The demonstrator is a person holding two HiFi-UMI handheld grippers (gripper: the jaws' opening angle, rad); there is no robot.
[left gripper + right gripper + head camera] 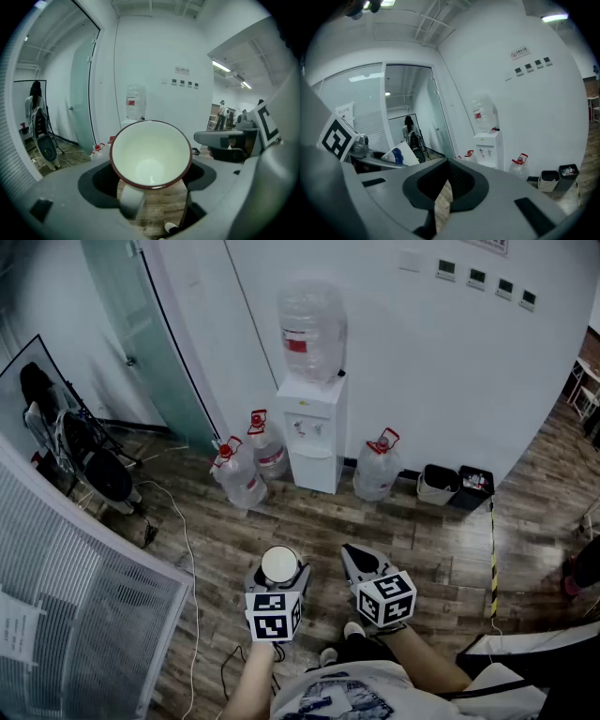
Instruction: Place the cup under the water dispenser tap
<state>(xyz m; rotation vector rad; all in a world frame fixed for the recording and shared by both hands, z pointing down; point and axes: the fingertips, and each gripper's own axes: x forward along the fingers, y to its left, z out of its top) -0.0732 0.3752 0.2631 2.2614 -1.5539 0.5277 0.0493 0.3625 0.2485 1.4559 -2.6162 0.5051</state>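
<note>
Left gripper (278, 577) spread wide and holding a white cup (151, 154) with a red rim by its sides, cup up over the wood floor (422, 549), far from the water dispenser (312, 432) by the wall (422, 362), right gripper (354, 557) closed, empty

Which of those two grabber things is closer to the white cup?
Left. The cup is gripped between the fingers of the left gripper; the right gripper is empty, beside it and apart from it.
</note>
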